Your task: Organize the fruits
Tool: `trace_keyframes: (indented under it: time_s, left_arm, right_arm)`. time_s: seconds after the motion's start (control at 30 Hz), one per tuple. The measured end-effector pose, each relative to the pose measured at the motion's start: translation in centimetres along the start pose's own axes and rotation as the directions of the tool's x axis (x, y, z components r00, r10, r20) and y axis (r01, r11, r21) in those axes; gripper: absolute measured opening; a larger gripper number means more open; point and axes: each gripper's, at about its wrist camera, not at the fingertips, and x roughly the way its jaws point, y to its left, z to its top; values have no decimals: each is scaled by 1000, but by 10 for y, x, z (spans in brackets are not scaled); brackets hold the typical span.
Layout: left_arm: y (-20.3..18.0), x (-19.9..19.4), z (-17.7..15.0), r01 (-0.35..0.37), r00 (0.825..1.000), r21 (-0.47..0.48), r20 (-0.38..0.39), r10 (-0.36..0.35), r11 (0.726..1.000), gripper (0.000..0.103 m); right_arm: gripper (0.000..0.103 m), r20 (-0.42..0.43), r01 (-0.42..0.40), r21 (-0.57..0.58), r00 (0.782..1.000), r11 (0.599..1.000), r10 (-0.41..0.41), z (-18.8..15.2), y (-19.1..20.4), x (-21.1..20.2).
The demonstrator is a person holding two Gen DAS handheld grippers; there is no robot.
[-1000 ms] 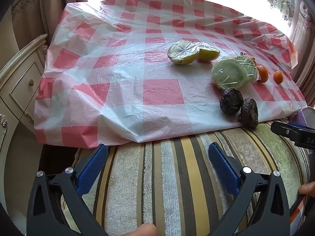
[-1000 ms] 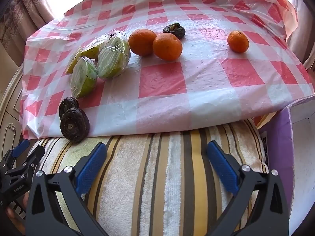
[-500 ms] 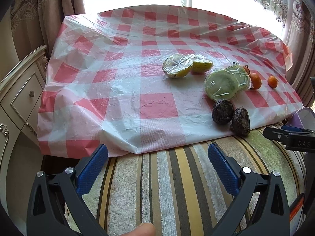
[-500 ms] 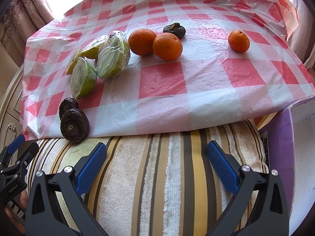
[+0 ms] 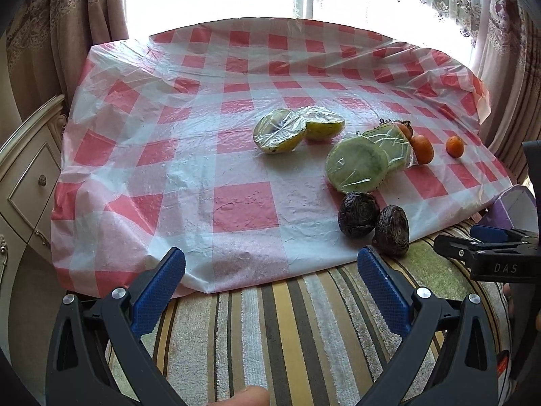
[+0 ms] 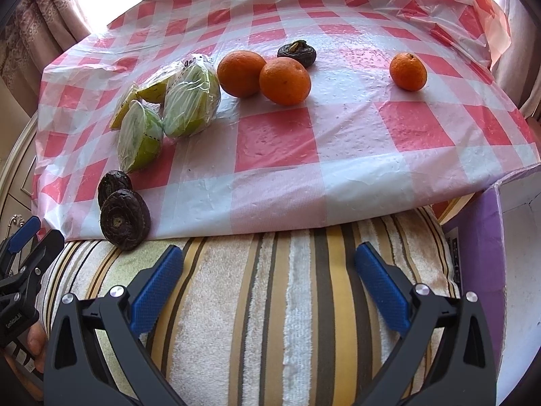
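Note:
Fruit lies on a red-and-white checked plastic cloth [image 5: 243,203]. Two wrapped yellow halves [image 5: 280,132] lie mid-table, two wrapped green halves [image 5: 356,164] to their right, also in the right wrist view [image 6: 189,99]. Two dark wrinkled fruits [image 5: 372,220] sit at the cloth's near edge [image 6: 123,216]. Three oranges [image 6: 284,81] and a third dark fruit [image 6: 297,52] lie farther back. My left gripper [image 5: 270,280] is open and empty over the striped towel. My right gripper [image 6: 268,270] is open and empty, and shows at the right of the left wrist view [image 5: 487,257].
A striped towel [image 6: 270,304] covers the near surface in front of the cloth. A purple and white box [image 6: 500,253] stands at the right. A cream drawer cabinet [image 5: 27,176] is at the left. Curtains and a bright window are behind the table.
The left gripper has drawn back and tilted up, so the table looks farther and the window shows. The right gripper has hardly moved. Both stay open.

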Motion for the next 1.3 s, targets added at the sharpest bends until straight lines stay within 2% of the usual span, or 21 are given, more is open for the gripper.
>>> trace_keyframes:
  time_s: [0.37, 1.3]
  left_arm:
    - [-1, 2, 1, 11, 1000, 6, -6, -11, 1000, 99]
    - [0, 3, 1, 14, 1000, 6, -7, -14, 1000, 99]
  right_arm:
    - [102, 6, 32, -14, 999, 999, -32, -1, 6, 1]
    - [102, 9, 31, -14, 999, 999, -31, -1, 5, 1]
